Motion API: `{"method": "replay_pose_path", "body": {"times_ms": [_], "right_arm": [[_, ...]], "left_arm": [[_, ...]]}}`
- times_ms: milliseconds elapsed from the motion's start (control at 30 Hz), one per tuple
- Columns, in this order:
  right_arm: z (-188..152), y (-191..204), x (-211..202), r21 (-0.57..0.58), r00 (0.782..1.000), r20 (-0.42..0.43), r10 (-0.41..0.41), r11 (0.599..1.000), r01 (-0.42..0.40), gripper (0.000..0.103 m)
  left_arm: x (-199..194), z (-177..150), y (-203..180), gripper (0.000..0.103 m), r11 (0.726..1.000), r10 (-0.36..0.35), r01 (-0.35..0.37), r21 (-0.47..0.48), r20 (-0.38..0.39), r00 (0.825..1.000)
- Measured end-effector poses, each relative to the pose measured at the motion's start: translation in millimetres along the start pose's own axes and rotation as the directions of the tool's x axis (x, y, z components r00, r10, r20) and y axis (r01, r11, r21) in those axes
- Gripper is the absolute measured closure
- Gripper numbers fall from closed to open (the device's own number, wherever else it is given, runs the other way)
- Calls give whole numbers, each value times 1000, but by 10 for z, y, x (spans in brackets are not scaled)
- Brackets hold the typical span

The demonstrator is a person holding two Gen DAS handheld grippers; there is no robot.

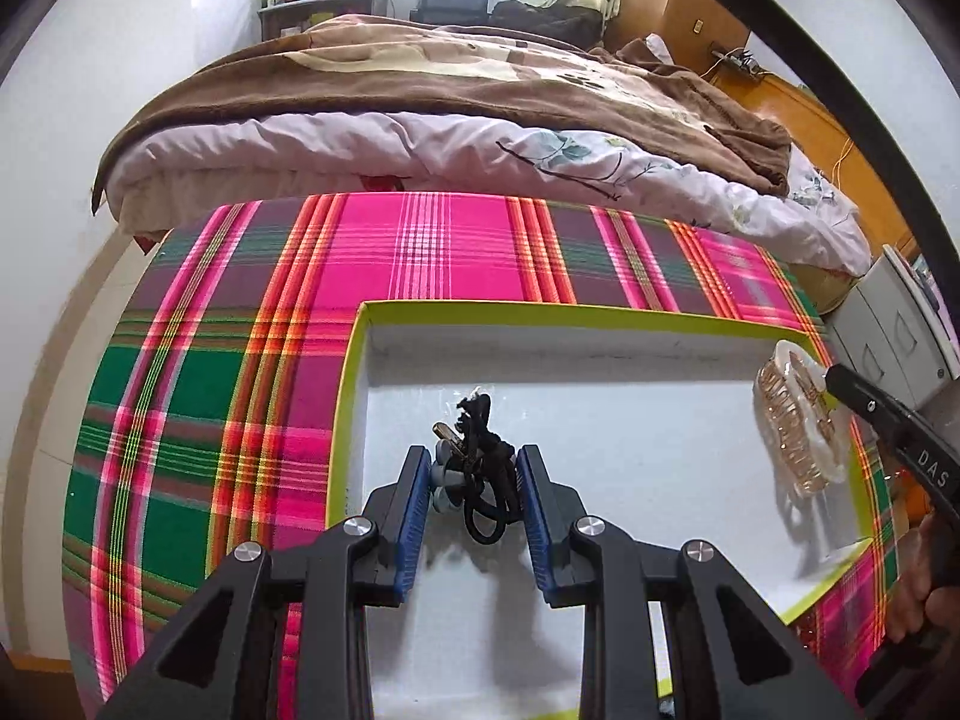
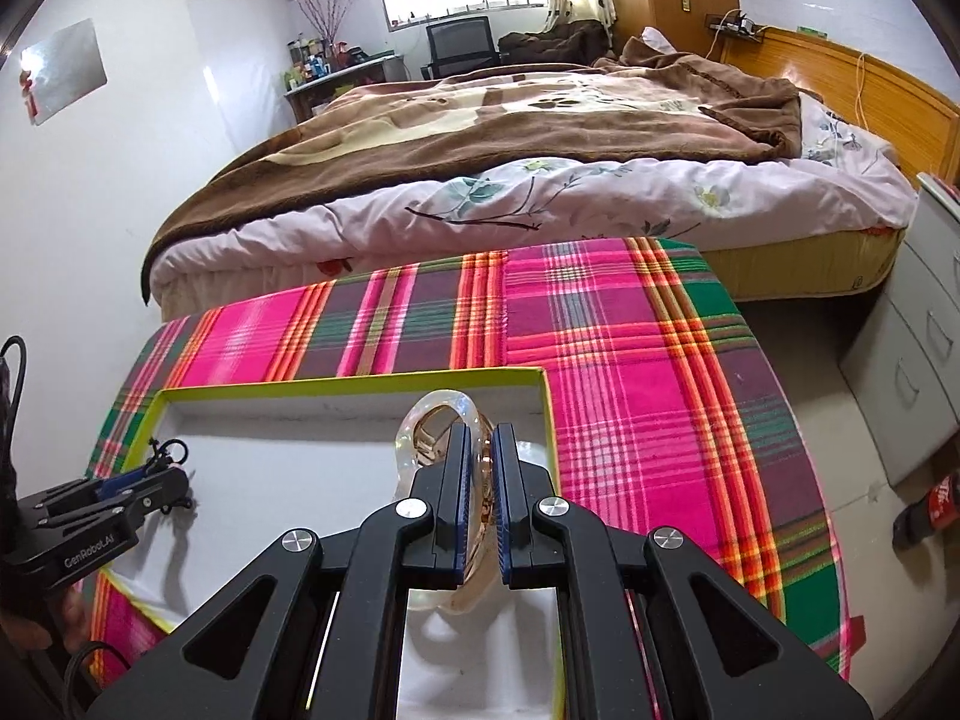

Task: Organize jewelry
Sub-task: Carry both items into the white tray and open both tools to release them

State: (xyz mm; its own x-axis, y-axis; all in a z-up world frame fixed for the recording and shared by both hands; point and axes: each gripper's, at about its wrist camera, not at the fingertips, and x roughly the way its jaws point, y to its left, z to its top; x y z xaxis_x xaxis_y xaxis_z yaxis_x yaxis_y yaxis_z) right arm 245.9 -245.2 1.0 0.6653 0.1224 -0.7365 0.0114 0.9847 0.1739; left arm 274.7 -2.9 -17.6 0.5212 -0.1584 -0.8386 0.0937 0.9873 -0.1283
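A shallow white box with a yellow-green rim [image 1: 540,307] lies on the plaid cloth; it also shows in the right wrist view [image 2: 360,383]. My left gripper [image 1: 474,468] is shut on a bundle of black cords with small beads [image 1: 480,474] and holds it over the box's left part. It appears at the left of the right wrist view [image 2: 153,471]. My right gripper [image 2: 479,456] is shut on a clear, gold-toned hair claw clip [image 2: 435,426], held above the box's right side. The clip [image 1: 795,420] shows at the right of the left wrist view, with a black right finger [image 1: 888,420] beside it.
The plaid-covered table [image 1: 210,420] stands against a bed with a brown blanket [image 1: 450,78]. White drawers [image 2: 918,360] stand to the right, with a cola bottle [image 2: 927,507] on the floor beside them.
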Motion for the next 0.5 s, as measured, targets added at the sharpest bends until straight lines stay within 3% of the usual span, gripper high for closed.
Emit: {"method": "replay_pose_path", "body": {"times_ms": [367, 500], "right_arm": [[-4, -35, 48, -3, 1000, -11, -20, 1000, 20, 94], [-2, -45, 51, -2, 1000, -16, -20, 1000, 20, 93]], "left_arm": [[77, -3, 7, 72, 1000, 16, -16, 3, -15, 1000], [81, 1, -7, 64, 1000, 15, -14, 9, -16, 1000]]}}
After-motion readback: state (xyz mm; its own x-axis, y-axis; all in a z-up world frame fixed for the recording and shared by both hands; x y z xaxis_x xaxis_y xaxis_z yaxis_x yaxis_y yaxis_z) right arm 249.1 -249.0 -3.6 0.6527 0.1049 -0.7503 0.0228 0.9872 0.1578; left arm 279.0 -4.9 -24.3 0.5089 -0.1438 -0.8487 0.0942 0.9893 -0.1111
